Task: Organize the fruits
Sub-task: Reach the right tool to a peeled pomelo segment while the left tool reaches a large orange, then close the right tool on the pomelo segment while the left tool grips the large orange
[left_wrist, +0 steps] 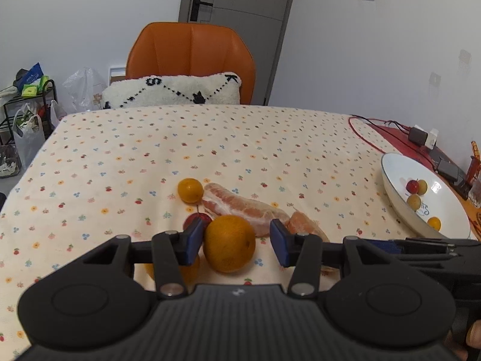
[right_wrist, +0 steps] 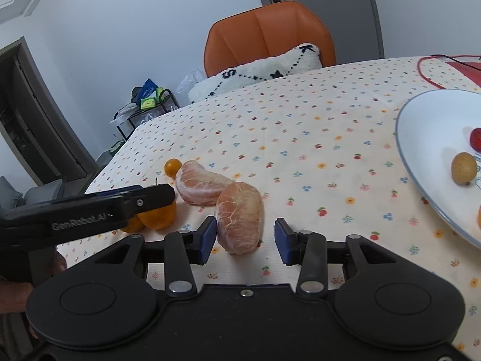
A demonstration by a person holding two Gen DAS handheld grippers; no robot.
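My left gripper [left_wrist: 236,242] is open around a large orange [left_wrist: 229,243] on the flowered tablecloth; its left pad touches the orange, the right pad stands apart. A second orange [left_wrist: 192,269] lies partly hidden under the left finger, beside a red fruit [left_wrist: 197,219]. A small orange [left_wrist: 190,190] and a long pomelo segment [left_wrist: 243,207] lie beyond. My right gripper [right_wrist: 246,237] is open around a shorter pomelo segment [right_wrist: 240,218]. A white plate [right_wrist: 427,138] at right holds several small fruits.
An orange chair [left_wrist: 191,57] with a white cushion [left_wrist: 171,90] stands at the table's far edge. Red cables and adapters [left_wrist: 418,135] lie at the far right behind the plate. A rack with bags [left_wrist: 27,114] stands left of the table.
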